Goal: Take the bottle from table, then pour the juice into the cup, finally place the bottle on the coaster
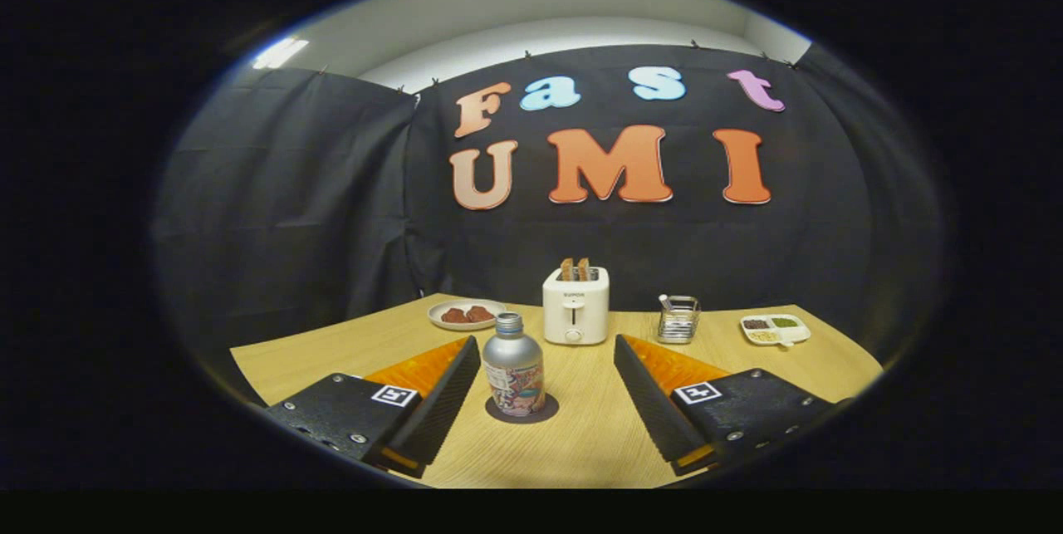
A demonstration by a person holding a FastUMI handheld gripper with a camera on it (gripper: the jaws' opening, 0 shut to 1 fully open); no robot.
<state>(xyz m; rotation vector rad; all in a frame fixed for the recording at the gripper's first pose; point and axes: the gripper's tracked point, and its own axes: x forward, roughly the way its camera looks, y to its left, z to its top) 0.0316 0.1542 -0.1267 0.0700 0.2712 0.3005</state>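
Bottle (513, 366), smooth rigid metal, likely slippery, stands on coaster (521, 410) at twelve o'clock; gripper (548, 380) spread wide; best squeezed mid-body.

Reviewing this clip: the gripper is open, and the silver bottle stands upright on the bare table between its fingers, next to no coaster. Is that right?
Not quite. In the gripper view the bottle stands upright on a dark round coaster, not on the bare table. The rest holds: the gripper is open, its fingers on either side of the bottle and clear of it.
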